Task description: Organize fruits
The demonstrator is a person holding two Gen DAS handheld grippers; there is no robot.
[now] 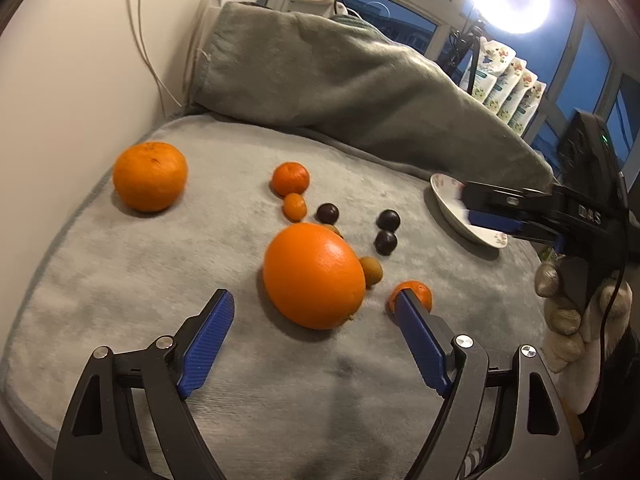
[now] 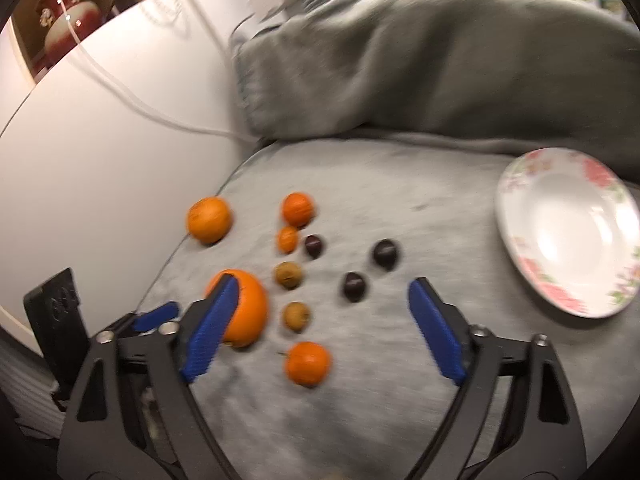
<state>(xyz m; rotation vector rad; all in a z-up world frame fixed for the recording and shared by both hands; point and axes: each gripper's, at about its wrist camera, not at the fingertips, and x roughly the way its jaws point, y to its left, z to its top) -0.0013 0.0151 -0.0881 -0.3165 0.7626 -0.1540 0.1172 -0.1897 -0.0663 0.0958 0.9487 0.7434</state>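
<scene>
- Right now all fruit sits loose on the grey blanket (image 1: 120,320), none on the plate (image 2: 568,236)
- L gripper (image 1: 316,304): jaws wide apart, nothing held; big orange (image 1: 314,276) lies ahead between the blue pads, not touched
- L gripper's right pad (image 1: 420,332) overlaps a small mandarin (image 1: 420,294) in view; contact can't tell
- R gripper (image 2: 320,292): jaws wide apart, empty; seen from the L wrist cam it hangs in front of the plate, held by a gloved hand (image 1: 576,312)
- R wrist view is blurred
- Between R pads, on the blanket: two brown fruits (image 2: 289,275), near mandarin, one dark plum (image 2: 354,286)
- Second plum (image 2: 385,254) just beyond; third plum (image 2: 314,245) beside a tiny mandarin (image 2: 288,239)
- Medium mandarin (image 2: 298,209) touching the tiny one, far side
- Second big orange (image 1: 150,176) alone at far left, well apart from the cluster
- Plate: white, floral rim, at the right edge of the blanket, well apart from the fruit
- Folded grey blanket heap (image 1: 340,80) behind, against the wall
</scene>
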